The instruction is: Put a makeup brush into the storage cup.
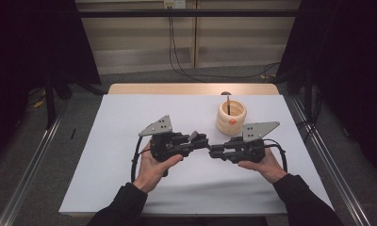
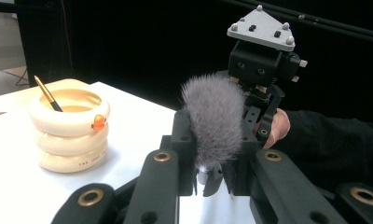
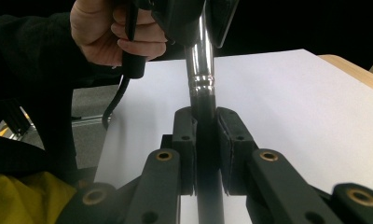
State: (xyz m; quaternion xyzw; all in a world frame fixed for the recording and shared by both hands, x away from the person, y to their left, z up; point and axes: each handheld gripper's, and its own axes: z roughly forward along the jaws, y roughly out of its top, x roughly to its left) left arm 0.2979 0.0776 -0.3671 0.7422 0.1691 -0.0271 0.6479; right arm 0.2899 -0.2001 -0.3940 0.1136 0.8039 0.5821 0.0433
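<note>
Lower centre, our right gripper (image 3: 205, 140) clamps the black-handled makeup brush (image 3: 201, 88); left gripper (image 2: 208, 154) pinches its grey fluffy head (image 2: 212, 123). Opposing pulls could crush bristles.

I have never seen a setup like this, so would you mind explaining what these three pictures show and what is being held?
A person at a table holds a hand-operated tool in each hand: the left tool and the right tool. One picture looks down from above; the other two come from cameras riding on each tool, looking along its black jaws. Between them they hold a makeup brush: the left tool is shut around its fluffy grey head, and the right tool is shut on its dark handle, below the shiny metal collar. On the white table stands a cream holder shaped like stacked rings, with another thin brush inside.
</note>
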